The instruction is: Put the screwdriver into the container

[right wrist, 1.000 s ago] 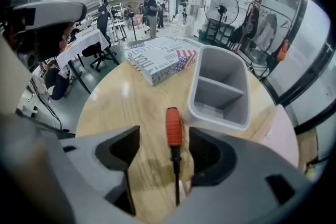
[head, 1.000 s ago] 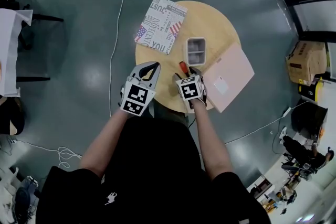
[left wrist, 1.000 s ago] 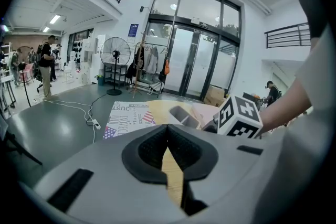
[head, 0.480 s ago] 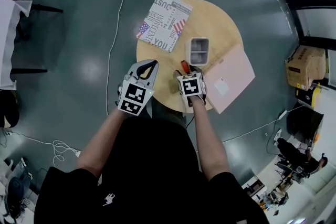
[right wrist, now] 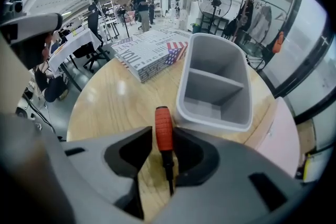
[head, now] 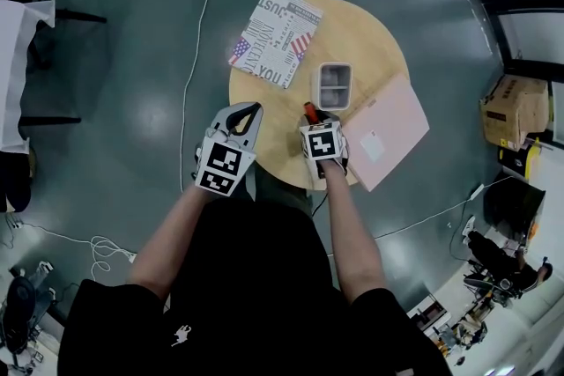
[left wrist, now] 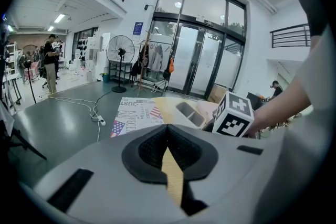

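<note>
The screwdriver (right wrist: 164,128), with an orange handle and a dark shaft, lies on the round wooden table (head: 352,31) just in front of the grey two-compartment container (right wrist: 215,86). In the head view the orange handle (head: 308,110) pokes out ahead of my right gripper (head: 315,121), close to the container (head: 333,85). The jaws of the right gripper (right wrist: 163,136) are closing, with the handle between them and both pads against it. My left gripper (head: 254,107) hangs at the table's near left edge, its fingertips meeting. In its own view the left gripper (left wrist: 168,128) holds nothing.
A printed book (head: 275,35) lies at the table's far left, overhanging the edge. A pink flat case (head: 383,132) overhangs the right side beside the container. A white cable (head: 198,22) runs over the floor at left; a cardboard box (head: 511,106) stands at far right.
The right gripper's jaws have come in on the screwdriver's handle. The left gripper has drawn back a little toward the person.
</note>
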Motion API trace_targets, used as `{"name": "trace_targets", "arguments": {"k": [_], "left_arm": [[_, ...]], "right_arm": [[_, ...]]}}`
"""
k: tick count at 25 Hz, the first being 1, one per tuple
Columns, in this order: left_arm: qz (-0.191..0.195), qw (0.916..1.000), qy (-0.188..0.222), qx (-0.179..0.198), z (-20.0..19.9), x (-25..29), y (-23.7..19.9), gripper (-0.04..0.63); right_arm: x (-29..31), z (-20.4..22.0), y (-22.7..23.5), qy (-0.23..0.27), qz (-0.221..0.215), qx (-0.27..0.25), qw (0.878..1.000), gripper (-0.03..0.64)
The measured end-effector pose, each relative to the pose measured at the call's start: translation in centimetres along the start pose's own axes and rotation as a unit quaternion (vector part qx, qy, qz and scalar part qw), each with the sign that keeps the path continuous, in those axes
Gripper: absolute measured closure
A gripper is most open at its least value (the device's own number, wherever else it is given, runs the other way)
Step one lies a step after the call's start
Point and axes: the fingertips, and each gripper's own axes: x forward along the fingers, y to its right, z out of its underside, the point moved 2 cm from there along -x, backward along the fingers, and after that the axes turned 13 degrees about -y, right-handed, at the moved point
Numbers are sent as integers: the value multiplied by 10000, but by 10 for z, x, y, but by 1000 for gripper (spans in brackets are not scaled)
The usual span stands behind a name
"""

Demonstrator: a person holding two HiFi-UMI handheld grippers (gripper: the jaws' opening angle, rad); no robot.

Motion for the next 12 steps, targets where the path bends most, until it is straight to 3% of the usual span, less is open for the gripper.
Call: {"name": "trace_targets", "arguments": {"k": [8,12], "left_arm": [[-21,10000,43,72,-5,-5,-1,592],[-25,9999,135,74,-12,-12,-1,594]], "right_arm": [[-2,0,-3,31,-99,-241,9997,514],[-14,-3,-12,367,-210,-250,9988,514]]}}
